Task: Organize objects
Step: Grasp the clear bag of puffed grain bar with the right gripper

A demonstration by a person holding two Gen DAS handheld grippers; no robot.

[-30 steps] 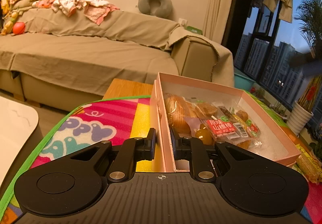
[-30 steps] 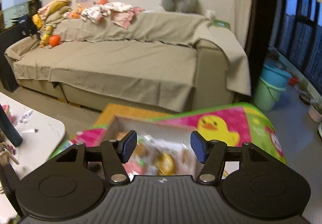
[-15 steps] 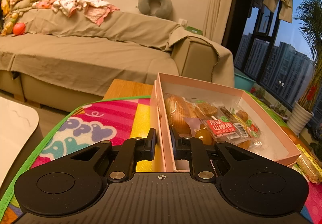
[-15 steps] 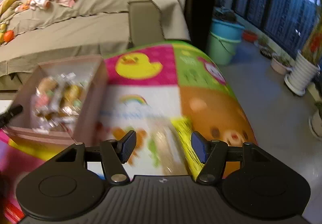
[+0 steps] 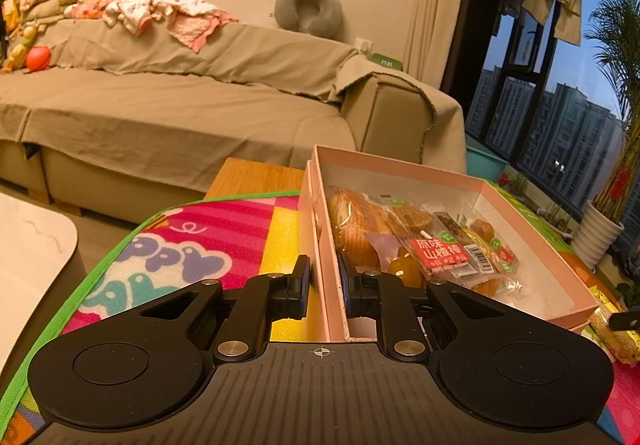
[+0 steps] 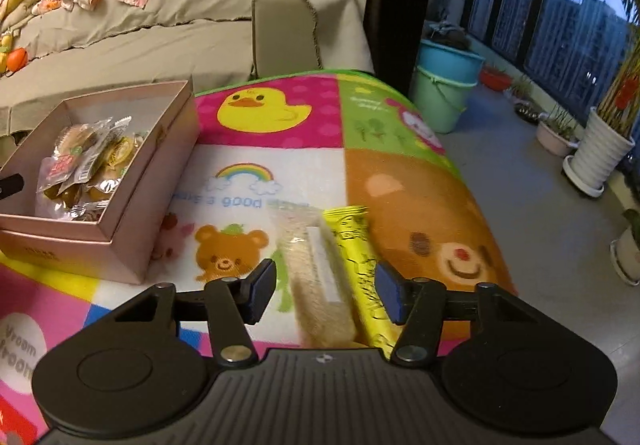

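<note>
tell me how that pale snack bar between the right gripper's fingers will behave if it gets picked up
The pale snack bar is long and flat, so it won't roll. Its clear wrapper looks slick and may slip. Probably light; the crumbly-looking filling could crack if the right gripper squeezes hard.

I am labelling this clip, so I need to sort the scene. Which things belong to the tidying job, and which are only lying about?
Job:
- pink cardboard box of wrapped snacks, its wall pinched by the left gripper
- pale wrapped snack bar and yellow snack packet on the colourful play mat, between the open right gripper fingers

Lying about:
- beige covered sofa
- grey neck pillow
- plastic buckets
</note>
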